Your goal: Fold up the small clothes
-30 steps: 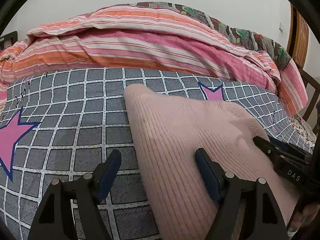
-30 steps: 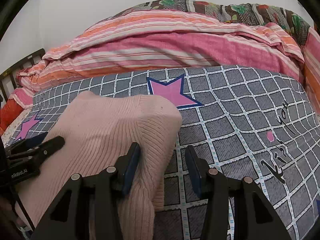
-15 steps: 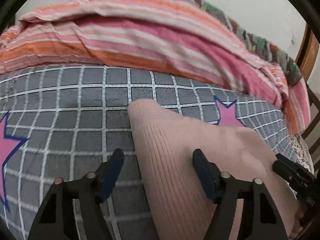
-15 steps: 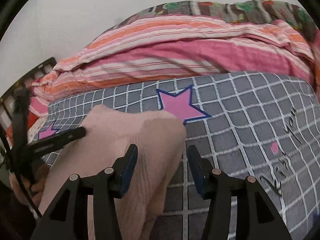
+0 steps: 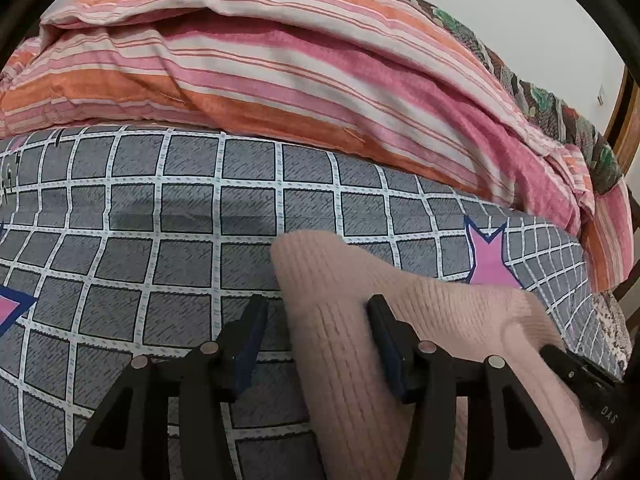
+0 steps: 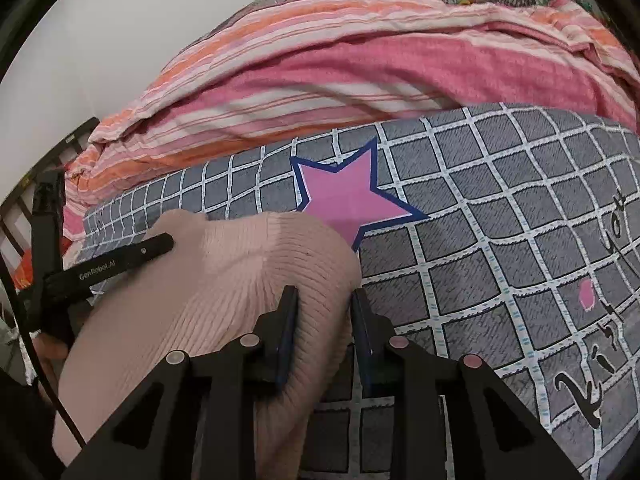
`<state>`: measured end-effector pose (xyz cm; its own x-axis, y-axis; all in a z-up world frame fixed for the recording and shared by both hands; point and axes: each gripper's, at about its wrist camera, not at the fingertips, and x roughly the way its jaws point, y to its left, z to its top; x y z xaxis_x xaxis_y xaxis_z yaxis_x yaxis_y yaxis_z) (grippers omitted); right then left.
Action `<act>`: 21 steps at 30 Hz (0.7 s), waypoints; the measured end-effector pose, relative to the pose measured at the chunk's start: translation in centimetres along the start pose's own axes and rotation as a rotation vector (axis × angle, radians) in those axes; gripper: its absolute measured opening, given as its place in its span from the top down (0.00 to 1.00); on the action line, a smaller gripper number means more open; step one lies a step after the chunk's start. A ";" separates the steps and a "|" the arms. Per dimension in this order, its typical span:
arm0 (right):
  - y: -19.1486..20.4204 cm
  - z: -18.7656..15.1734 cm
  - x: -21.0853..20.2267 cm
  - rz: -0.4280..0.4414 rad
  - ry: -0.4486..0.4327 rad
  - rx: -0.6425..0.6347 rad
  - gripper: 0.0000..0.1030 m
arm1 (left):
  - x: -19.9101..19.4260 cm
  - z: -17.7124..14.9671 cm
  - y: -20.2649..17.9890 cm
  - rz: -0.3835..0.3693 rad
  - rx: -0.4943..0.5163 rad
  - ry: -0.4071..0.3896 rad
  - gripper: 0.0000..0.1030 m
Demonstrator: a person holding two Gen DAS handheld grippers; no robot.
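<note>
A pale pink ribbed knit garment (image 5: 404, 320) lies on a grey checked bedsheet (image 5: 160, 240) and also shows in the right wrist view (image 6: 240, 276). My left gripper (image 5: 316, 312) has narrowed around the garment's left edge, with fabric between its jaws. My right gripper (image 6: 324, 300) is shut on the garment's right edge, the knit bunched between its blue pads. The left gripper shows in the right wrist view (image 6: 160, 244), the right gripper in the left wrist view (image 5: 556, 354).
A rolled pink, orange and white striped blanket (image 5: 300, 64) lies along the far side of the bed. Pink stars (image 6: 348, 200) are printed on the sheet. A wooden frame (image 5: 624, 120) stands at the right.
Both grippers have moved forward over the garment and narrowed. The right gripper has closed on the garment's right edge; the left has closed partly around the left edge.
</note>
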<state>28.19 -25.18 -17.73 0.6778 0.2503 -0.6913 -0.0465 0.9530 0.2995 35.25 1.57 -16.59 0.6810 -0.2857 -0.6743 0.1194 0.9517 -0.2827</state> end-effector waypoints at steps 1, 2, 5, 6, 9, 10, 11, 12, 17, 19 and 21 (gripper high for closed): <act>-0.3 0.1 0.1 0.012 0.002 0.018 0.63 | -0.2 0.0 0.0 0.003 0.000 -0.007 0.47; -0.7 0.1 0.2 0.034 0.008 0.039 0.62 | -0.4 -0.1 -0.1 0.017 0.004 -0.015 0.43; -1.0 0.1 0.4 0.063 0.020 0.064 0.62 | -1.1 -0.3 -0.5 0.033 0.040 -0.033 0.39; -0.9 0.1 0.3 0.076 0.015 0.059 0.62 | -1.2 -0.4 -0.8 0.040 0.057 -0.038 0.37; -0.3 -0.1 -0.5 0.123 -0.027 0.026 0.86 | -1.5 -0.5 -1.6 0.064 0.094 -0.051 0.37; -0.2 -0.2 -0.9 0.126 -0.051 0.017 0.88 | -1.6 -0.6 -1.7 0.070 0.099 -0.057 0.37; -0.1 -0.2 -1.4 0.137 -0.078 0.013 0.89 | -1.8 -0.6 -1.8 0.074 0.104 -0.064 0.36; -0.3 -0.3 -2.2 0.155 -0.114 0.018 0.89 | -1.9 -0.6 -1.8 0.076 0.106 -0.069 0.35; -0.3 -0.2 -1.3 0.075 -0.064 0.028 0.89 | -2.1 -0.5 -1.8 0.072 0.112 -0.071 0.35; -0.1 -0.2 -1.0 0.049 -0.045 0.026 0.87 | -2.1 -0.6 -1.8 0.072 0.108 -0.071 0.35; -0.4 -0.3 -0.9 0.033 -0.035 0.044 0.79 | -2.1 -0.6 -1.8 0.072 0.106 -0.071 0.35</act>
<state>27.39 -25.74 -17.39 0.7015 0.2743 -0.6578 -0.0372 0.9358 0.3505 33.16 0.43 -15.04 0.7398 -0.2112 -0.6389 0.1414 0.9771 -0.1593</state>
